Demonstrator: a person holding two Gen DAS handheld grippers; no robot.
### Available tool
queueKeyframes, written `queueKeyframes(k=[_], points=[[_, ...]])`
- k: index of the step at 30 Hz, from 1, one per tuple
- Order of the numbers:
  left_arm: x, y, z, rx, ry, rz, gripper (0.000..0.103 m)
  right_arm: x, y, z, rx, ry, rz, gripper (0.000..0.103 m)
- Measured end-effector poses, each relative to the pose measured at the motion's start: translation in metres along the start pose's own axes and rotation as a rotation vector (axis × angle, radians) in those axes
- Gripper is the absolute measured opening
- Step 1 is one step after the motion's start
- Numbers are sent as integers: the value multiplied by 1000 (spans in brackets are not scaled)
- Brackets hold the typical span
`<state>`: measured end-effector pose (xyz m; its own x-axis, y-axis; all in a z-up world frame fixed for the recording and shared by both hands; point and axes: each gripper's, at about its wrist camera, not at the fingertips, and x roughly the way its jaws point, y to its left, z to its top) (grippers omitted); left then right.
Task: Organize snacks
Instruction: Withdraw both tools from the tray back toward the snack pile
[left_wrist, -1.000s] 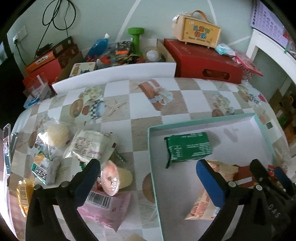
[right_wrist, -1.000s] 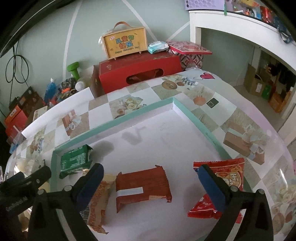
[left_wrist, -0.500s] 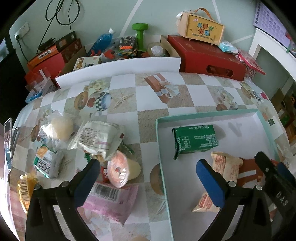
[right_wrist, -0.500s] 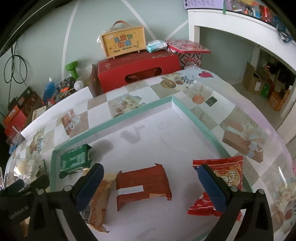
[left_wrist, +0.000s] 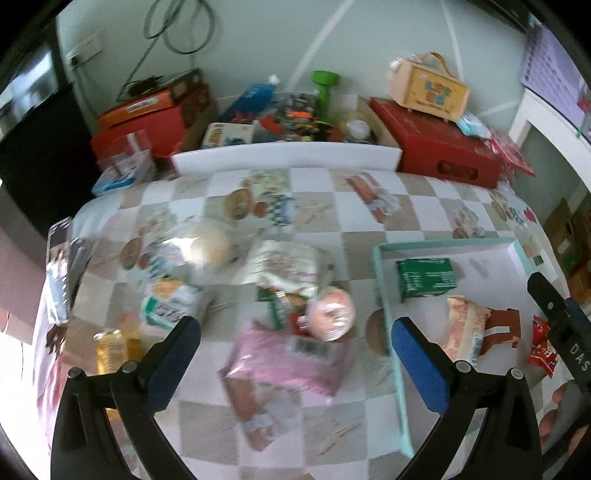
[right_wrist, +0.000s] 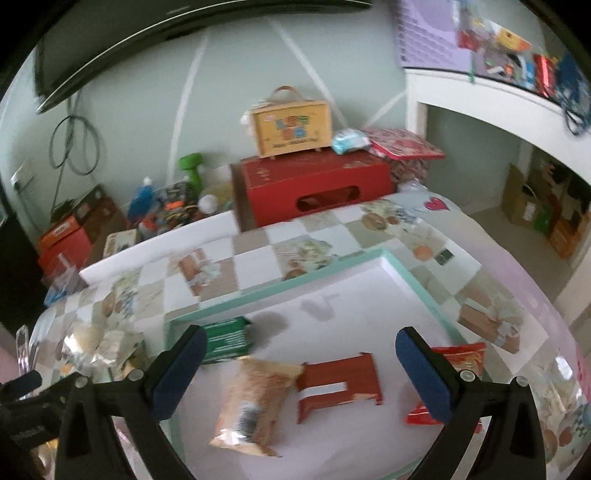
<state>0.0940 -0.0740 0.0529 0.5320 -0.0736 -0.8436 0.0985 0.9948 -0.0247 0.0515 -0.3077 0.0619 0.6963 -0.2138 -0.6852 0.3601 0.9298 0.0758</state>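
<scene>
My left gripper is open above a pink snack packet on the checked tablecloth. Just beyond it lie a round pink jelly cup, a white wrapped packet and a bagged bun. To the right sits the mint-rimmed white tray holding a green packet. My right gripper is open and empty over that tray, above a tan packet and a brown wrapper. A red packet lies behind the right finger; the green packet is near the left finger.
More loose snacks, a green-and-white packet and a yellow one, lie left of the pile. A phone rests at the table's left edge. A red box with a yellow case stands behind the table.
My left gripper has swung left, off the tray and over the pink packet and loose snacks. My right gripper has pulled back a little; the tray's packets lie where they were.
</scene>
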Motion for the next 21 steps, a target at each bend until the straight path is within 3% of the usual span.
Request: queueKeyframes(k=[6,21], points=[[-15,47,-8,-80,-12,33,103,-7,33,-4,-61,-2,36,103],[-13,150,-30,-317,26,93,103,-2,134,-40,-173,113,284,103]])
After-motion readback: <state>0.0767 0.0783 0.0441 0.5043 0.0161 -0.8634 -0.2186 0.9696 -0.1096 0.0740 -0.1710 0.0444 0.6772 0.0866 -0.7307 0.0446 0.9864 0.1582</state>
